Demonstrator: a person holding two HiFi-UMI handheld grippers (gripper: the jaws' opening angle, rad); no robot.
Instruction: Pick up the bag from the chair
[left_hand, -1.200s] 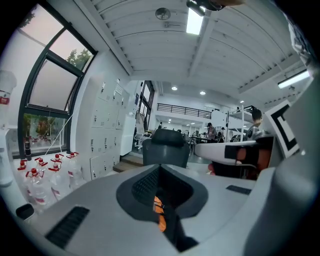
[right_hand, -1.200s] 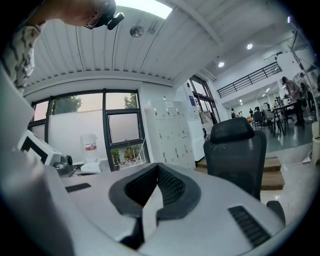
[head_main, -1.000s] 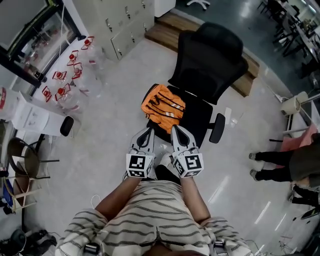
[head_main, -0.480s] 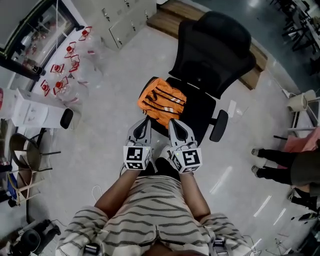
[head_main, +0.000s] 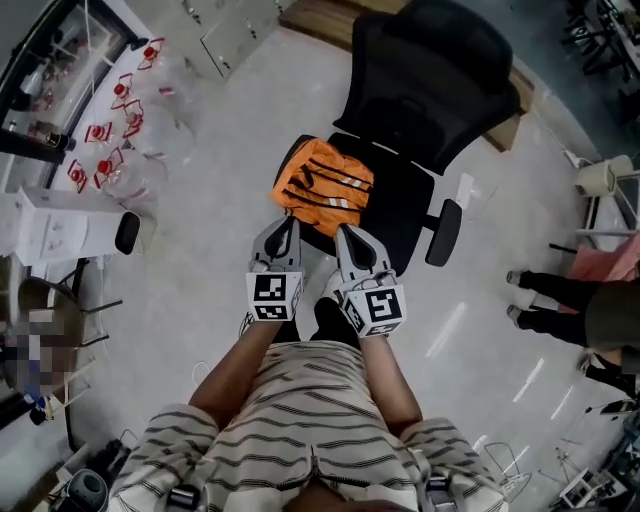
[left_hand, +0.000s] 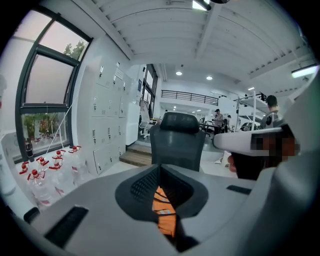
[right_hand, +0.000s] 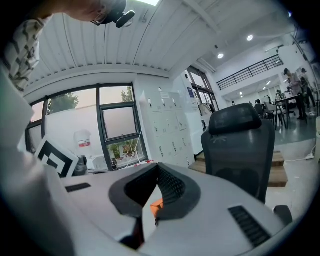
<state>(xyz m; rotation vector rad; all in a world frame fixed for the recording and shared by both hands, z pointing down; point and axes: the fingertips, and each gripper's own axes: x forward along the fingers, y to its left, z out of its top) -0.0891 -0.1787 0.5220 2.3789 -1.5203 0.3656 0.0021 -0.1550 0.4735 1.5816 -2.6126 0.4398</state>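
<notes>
An orange bag (head_main: 323, 185) with pale stripes lies on the seat of a black office chair (head_main: 430, 70). My left gripper (head_main: 287, 222) is shut and empty, and points at the bag's near left edge. My right gripper (head_main: 343, 232) is beside it, also shut and empty, just short of the bag's near right corner. I cannot tell whether either tip touches the bag. In the left gripper view the bag (left_hand: 167, 215) shows through the slot under the closed tips (left_hand: 160, 167), with the chair (left_hand: 177, 140) behind. In the right gripper view a sliver of the bag (right_hand: 156, 204) shows, and the chair (right_hand: 240, 145) is at right.
Several clear bottles with red caps (head_main: 120, 100) stand on the floor at the left, near white boxes (head_main: 60, 225). Lockers (head_main: 230, 30) and a wooden step (head_main: 320, 20) lie behind the chair. Another person's legs (head_main: 560, 300) are at the right.
Both grippers have moved forward and lower toward the chair seat and the bag. Their jaws stay shut. The bag has not moved on the seat.
</notes>
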